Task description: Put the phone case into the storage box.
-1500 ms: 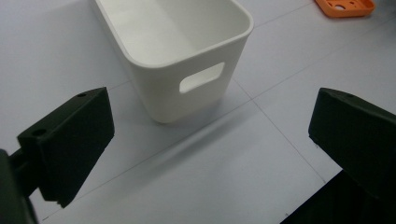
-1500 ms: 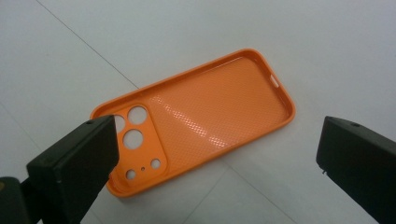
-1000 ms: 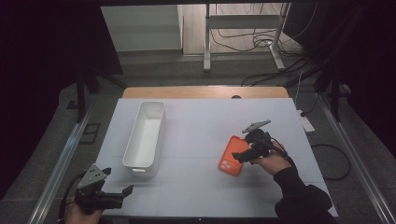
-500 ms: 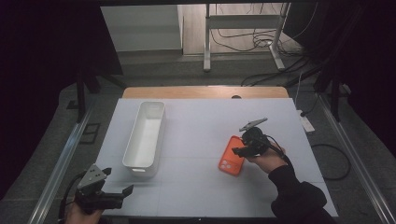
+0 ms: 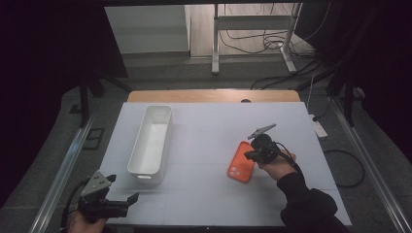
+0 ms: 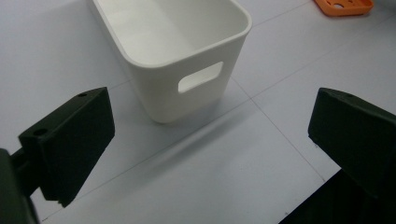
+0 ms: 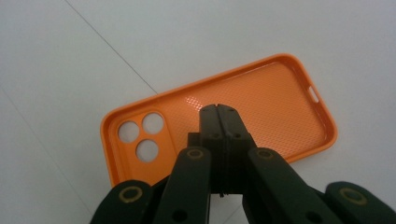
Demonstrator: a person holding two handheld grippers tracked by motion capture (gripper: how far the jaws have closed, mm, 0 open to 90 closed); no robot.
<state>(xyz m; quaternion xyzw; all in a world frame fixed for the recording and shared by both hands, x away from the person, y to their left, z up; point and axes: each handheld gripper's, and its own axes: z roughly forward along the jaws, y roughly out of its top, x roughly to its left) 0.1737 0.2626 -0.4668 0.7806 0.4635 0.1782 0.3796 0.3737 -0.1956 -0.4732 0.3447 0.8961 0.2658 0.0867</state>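
The white bin (image 5: 150, 141) stands on the left part of the table (image 5: 209, 194), its long side running away from you, and its inside is bare as far as you can see. In the left gripper view its far end is cut off by the top edge. The orange phone case (image 5: 241, 161) lies on the table to the right, well apart from the bin, with its hollow side up and the three camera holes at the end nearer to you. In the left gripper view only a corner of it is seen at the top.

Your right gripper (image 7: 218, 114) has just been closing and its jaws now meet flat together over the case; whether they pinch the near rim or only stand above it, I cannot tell. Your left gripper (image 6: 210, 140) is held wide, with nothing between the jaws, near the short end of the bin with the handle slot.
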